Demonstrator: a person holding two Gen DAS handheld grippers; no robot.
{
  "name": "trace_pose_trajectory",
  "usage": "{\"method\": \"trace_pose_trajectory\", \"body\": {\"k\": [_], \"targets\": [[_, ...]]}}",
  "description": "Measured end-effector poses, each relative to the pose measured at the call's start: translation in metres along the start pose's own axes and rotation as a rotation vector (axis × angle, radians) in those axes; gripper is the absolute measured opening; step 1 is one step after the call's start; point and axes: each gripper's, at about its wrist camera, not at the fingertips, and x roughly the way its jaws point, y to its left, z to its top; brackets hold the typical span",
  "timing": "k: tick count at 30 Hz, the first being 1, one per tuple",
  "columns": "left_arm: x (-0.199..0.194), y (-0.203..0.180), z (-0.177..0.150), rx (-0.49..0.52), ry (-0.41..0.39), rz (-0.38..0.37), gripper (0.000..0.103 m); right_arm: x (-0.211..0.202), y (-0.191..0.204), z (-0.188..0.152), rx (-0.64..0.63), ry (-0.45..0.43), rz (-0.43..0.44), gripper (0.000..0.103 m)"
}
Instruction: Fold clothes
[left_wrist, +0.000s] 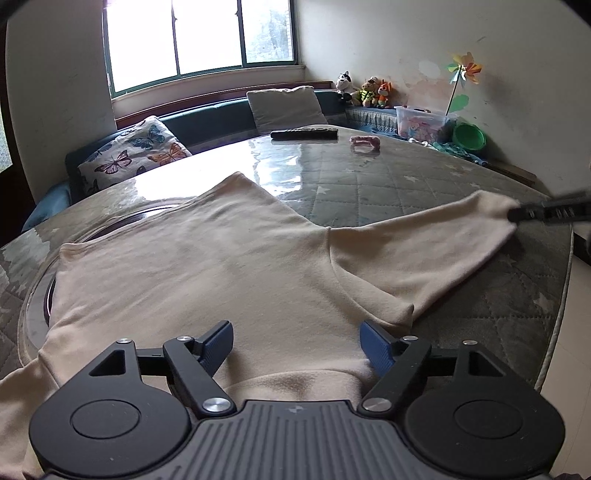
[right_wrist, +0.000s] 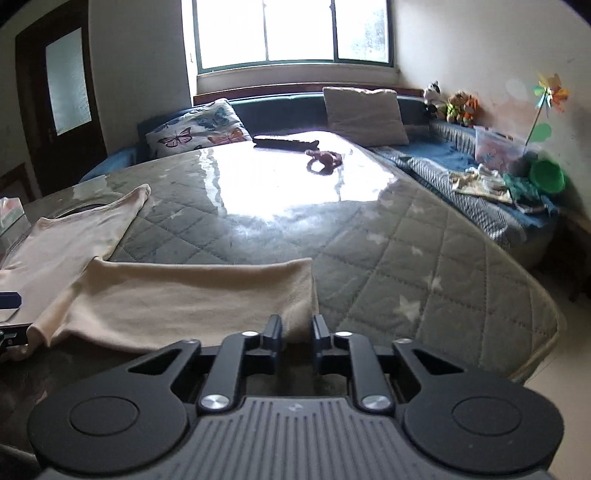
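A cream long-sleeved top (left_wrist: 221, 266) lies flat on the round quilted table (left_wrist: 406, 184). My left gripper (left_wrist: 297, 341) is open, its blue pads spread wide over the top's near edge, holding nothing. One sleeve (left_wrist: 443, 236) stretches out to the right. My right gripper (right_wrist: 297, 330) is shut on that sleeve's cuff (right_wrist: 295, 295); it also shows in the left wrist view (left_wrist: 517, 214) at the sleeve end. The sleeve (right_wrist: 184, 299) runs left from the right gripper toward the top's body (right_wrist: 66, 236).
A black remote (left_wrist: 304, 133) and a pink object (left_wrist: 365, 142) lie at the table's far side. Cushions (left_wrist: 129, 155) line a bench under the window. A toy box (left_wrist: 421, 120), green bowl (left_wrist: 469, 136) and plush toys (left_wrist: 365, 92) stand at the right. The table edge (left_wrist: 554, 332) drops off on the right.
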Motion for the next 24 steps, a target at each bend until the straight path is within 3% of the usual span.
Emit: {"method": "trace_pose_trajectory", "body": {"k": [6, 13, 17, 24], "targets": [[0.0, -0.003, 0.0, 0.029, 0.001, 0.001, 0.08, 0.014, 0.0, 0.038, -0.104, -0.058, -0.04, 0.01], [-0.002, -0.009, 0.0, 0.079, -0.006, 0.006, 0.081, 0.053, 0.002, 0.059, -0.158, -0.037, -0.059, 0.01], [-0.001, -0.009, 0.001, 0.088, -0.004, 0.01, 0.082, 0.078, -0.003, 0.049, -0.107, 0.022, -0.046, 0.013], [0.001, -0.009, 0.004, 0.09, -0.001, 0.012, 0.084, 0.064, -0.019, 0.04, 0.05, -0.003, -0.001, 0.026]]}}
